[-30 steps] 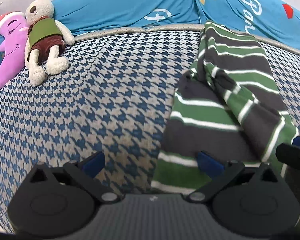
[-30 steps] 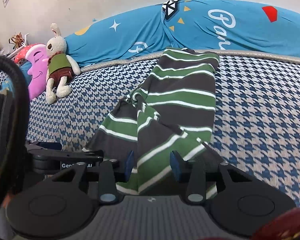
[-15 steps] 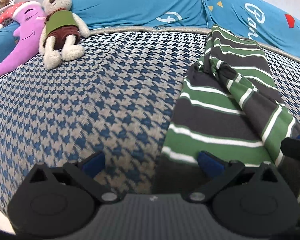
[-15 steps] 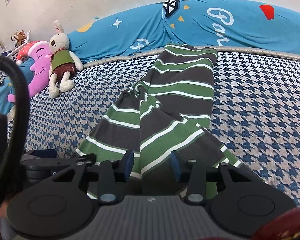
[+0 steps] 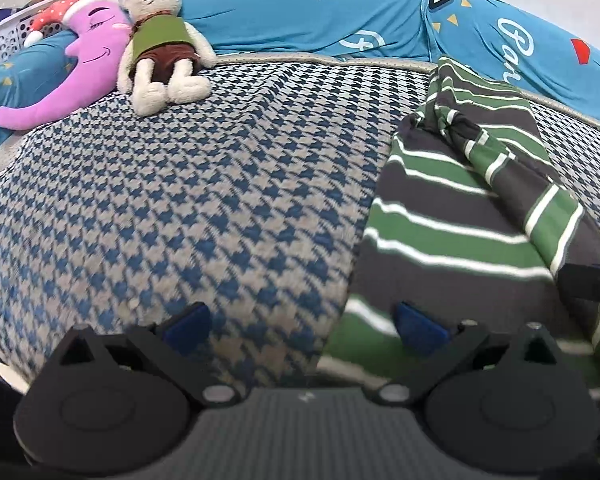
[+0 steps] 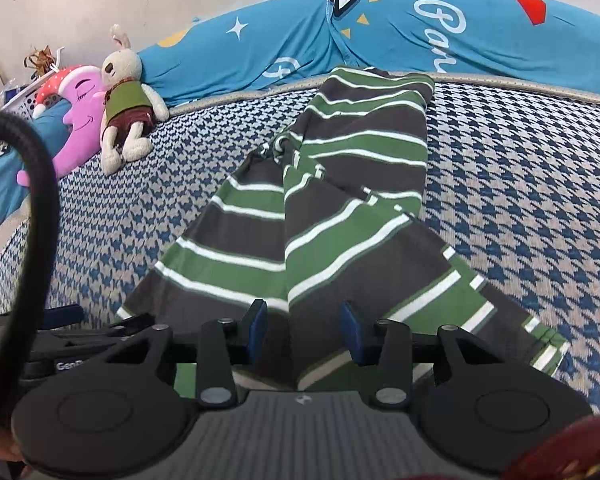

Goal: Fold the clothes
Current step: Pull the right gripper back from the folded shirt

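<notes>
A green, dark grey and white striped garment [image 5: 452, 216] lies lengthwise on the houndstooth bedspread [image 5: 180, 200], with a sleeve folded diagonally across its body. My left gripper [image 5: 300, 326] is open wide at the near hem. Its right finger is over the fabric and its left finger over the bare bedspread. In the right wrist view the garment [image 6: 340, 184] stretches away from my right gripper [image 6: 304, 330]. That gripper is open with a narrower gap, and the folded sleeve's edge runs between its fingers. The left gripper's body [image 6: 72, 344] shows at the lower left of that view.
A plush rabbit [image 5: 160, 44] and a purple moon pillow [image 5: 84, 72] lie at the far left of the bed. A blue printed duvet [image 5: 320, 16] runs along the far edge. A white basket [image 5: 4, 40] stands behind the pillow. A black cable [image 6: 40, 184] arcs at my left.
Both grippers have drawn back toward the near hem, so more of the garment's lower part shows. The left wrist view has swung, bringing the toys closer to centre. Finger gaps are unchanged.
</notes>
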A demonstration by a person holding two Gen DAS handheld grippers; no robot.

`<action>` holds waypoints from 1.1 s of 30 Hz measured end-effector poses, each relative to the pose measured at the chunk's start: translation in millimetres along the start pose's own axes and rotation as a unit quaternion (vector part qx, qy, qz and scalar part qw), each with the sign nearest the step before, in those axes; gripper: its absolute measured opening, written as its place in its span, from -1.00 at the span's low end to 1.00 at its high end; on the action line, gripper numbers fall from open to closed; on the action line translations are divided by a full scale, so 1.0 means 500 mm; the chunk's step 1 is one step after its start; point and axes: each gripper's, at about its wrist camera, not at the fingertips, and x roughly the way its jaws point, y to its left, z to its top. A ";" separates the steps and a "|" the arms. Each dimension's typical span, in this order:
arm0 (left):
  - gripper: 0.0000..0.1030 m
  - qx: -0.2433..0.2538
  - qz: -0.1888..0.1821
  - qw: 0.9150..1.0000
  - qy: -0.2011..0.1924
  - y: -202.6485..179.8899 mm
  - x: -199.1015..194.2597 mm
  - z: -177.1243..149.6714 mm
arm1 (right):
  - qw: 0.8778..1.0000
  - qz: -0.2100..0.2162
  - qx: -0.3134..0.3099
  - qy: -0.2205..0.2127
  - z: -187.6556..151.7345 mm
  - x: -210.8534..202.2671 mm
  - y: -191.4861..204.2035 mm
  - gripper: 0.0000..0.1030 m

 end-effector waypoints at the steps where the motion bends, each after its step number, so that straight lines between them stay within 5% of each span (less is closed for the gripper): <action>1: 1.00 0.001 0.000 1.000 -0.001 0.002 -0.003 -0.005 | 1.000 -0.001 -0.003 0.001 -0.004 -0.001 0.002 -0.19; 26: 1.00 -0.002 -0.002 1.000 0.003 0.027 -0.060 -0.065 | 1.000 -0.011 0.002 -0.020 -0.067 -0.082 0.010 -0.08; 33: 1.00 0.001 -0.004 1.000 -0.028 0.021 -0.084 -0.066 | 0.998 -0.035 0.040 -0.035 -0.085 -0.124 -0.032 -0.08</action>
